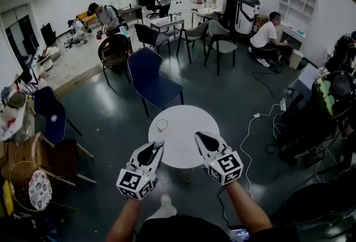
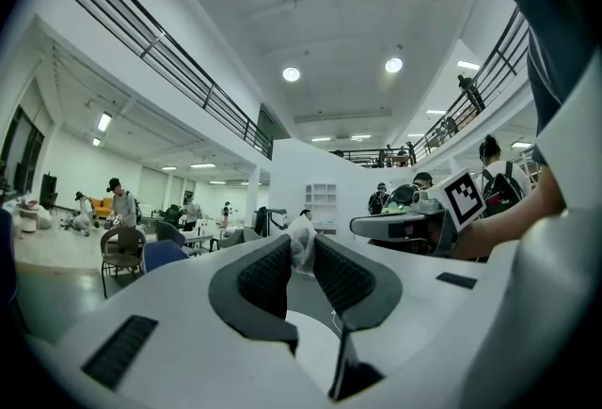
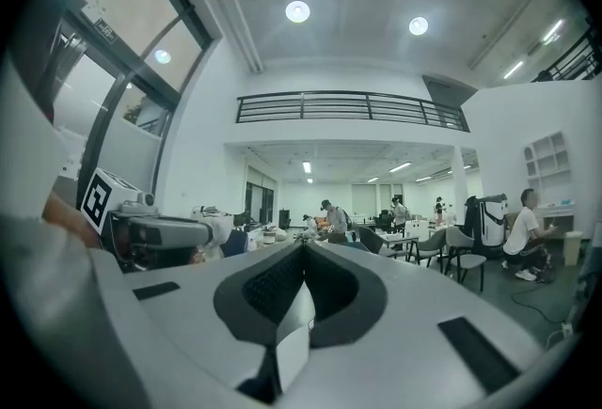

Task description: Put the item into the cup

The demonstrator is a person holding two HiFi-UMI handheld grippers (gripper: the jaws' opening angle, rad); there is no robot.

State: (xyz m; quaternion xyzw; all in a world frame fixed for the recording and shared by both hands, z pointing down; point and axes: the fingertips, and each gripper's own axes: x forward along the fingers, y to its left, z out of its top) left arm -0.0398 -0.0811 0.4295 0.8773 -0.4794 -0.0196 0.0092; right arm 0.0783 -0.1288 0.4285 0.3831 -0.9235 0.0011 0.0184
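While you reach both forearms level over the table's [image 1: 186,124] near edge, your left gripper [image 1: 158,147] pinches the white item [image 2: 301,241] near the cup [image 1: 162,124]; your right gripper [image 1: 199,137] is closed, empty.

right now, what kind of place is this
Likely a big open lab or office workspace: loose chairs such as the blue chair, a seated person working by the wall, and a mezzanine railing overhead.

item [image 2: 301,243]: mostly hidden between pads [image 2: 266,275] | cup [image 1: 162,124]: contents too small
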